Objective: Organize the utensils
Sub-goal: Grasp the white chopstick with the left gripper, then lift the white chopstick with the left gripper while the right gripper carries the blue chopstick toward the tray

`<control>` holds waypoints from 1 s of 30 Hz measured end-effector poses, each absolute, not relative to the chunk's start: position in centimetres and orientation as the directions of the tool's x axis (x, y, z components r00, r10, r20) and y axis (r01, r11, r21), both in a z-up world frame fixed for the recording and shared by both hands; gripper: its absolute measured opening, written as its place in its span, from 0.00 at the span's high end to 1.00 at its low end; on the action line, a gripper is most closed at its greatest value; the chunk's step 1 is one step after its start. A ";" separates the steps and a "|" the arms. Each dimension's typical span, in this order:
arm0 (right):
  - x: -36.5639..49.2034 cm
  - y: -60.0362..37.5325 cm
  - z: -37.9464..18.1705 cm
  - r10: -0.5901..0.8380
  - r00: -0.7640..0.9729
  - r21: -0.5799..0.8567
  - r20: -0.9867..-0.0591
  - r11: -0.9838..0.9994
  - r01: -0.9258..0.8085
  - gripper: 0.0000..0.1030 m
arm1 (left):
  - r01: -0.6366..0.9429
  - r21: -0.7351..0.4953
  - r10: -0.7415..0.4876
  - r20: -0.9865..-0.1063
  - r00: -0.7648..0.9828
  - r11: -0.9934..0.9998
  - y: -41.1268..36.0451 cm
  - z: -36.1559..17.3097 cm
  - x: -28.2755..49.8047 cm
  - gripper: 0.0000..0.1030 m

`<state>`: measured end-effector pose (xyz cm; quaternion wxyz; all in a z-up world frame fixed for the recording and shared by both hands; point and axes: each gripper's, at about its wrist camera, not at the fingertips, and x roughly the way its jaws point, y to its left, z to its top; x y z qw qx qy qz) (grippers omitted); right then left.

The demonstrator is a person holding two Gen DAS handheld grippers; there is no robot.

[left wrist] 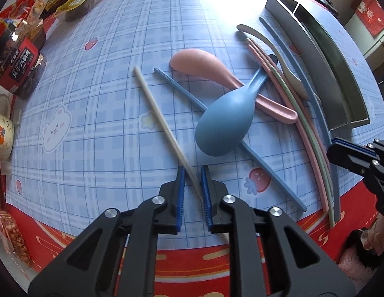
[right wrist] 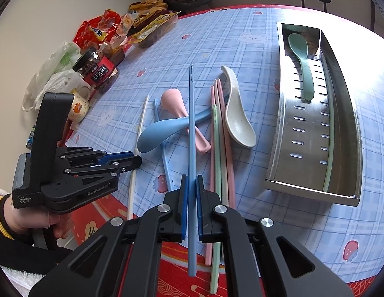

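Plastic chopsticks are light, stiff and slippery: left gripper [left wrist: 193, 185] pinches the white chopstick [left wrist: 159, 113] and right gripper [right wrist: 191, 190] the blue chopstick [right wrist: 191, 128], both near the tabletop's front edge.

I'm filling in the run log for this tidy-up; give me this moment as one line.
left tool: shut on white plastic chopstick | right tool: shut on blue plastic chopstick | steel tray: green spoon, green chopstick
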<state>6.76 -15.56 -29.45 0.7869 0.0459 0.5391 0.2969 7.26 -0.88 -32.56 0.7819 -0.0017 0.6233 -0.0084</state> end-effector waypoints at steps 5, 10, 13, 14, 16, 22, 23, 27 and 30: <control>6.6 -15.8 -29.2 0.516 0.251 0.392 -0.819 0.823 -0.412 0.94 | -0.037 -0.017 -0.008 -0.975 0.223 0.999 2.1 -32.2 5.6 0.88; 6.5 -15.8 -29.2 0.515 0.252 0.393 -0.819 0.825 -0.406 0.94 | 0.001 0.031 0.029 -0.971 0.237 1.000 1.7 -32.0 5.1 0.88; 6.4 -15.7 -29.2 0.517 0.250 0.393 -0.819 0.822 -0.412 0.94 | 0.026 0.041 0.033 -0.968 0.250 0.999 1.1 -31.8 4.9 0.89; 6.3 -15.7 -29.2 0.517 0.249 0.393 -0.819 0.821 -0.413 0.94 | 0.026 0.031 0.023 -0.967 0.253 0.999 1.2 -31.7 4.9 0.89; 6.2 -15.6 -29.2 0.519 0.246 0.395 -0.819 0.820 -0.414 0.94 | 0.028 0.016 0.008 -0.965 0.263 0.999 0.6 -31.1 4.8 0.88; 5.9 -15.6 -29.0 0.515 0.246 0.394 -0.821 0.824 -0.408 0.94 | -0.069 -0.150 -0.125 -0.951 0.283 0.986 4.4 -31.8 3.6 0.90; 5.8 -15.6 -28.9 0.514 0.248 0.393 -0.821 0.825 -0.406 0.94 | -0.104 -0.171 -0.136 -0.950 0.283 0.980 5.1 -31.7 3.3 0.90; 5.8 -16.1 -28.7 0.518 0.259 0.403 -0.815 0.828 -0.389 0.94 | -0.170 -0.204 -0.139 -0.934 0.328 0.964 8.0 -30.4 2.0 0.90; 5.8 -16.5 -28.6 0.522 0.265 0.415 -0.811 0.831 -0.370 0.94 | -0.184 -0.239 -0.161 -0.918 0.362 0.953 8.9 -28.8 1.0 0.90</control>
